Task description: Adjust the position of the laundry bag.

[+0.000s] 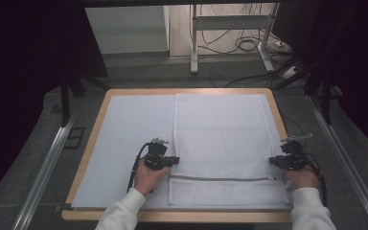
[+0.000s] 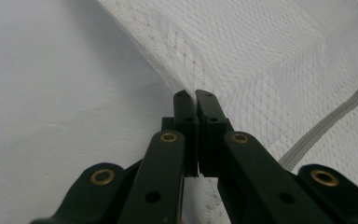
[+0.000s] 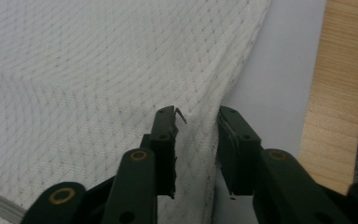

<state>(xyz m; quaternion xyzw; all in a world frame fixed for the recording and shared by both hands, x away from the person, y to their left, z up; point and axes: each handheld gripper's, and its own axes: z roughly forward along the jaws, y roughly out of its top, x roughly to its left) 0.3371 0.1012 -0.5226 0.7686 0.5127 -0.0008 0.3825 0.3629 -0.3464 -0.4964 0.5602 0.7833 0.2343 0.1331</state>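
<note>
White mesh bag (image 1: 220, 139) lies flat on the table (image 1: 91, 148). The left gripper (image 2: 195, 95) is clamped on its left edge. The right gripper (image 3: 196, 116) straddles the right edge, jaws apart.

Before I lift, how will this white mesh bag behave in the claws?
Probably floppy: the mesh bag lies flat and already ripples where the left claw pinches its edge. Likely light, being thin open mesh. The zipper may be the one stiffer line. The right claw stands open astride the other edge.
</note>
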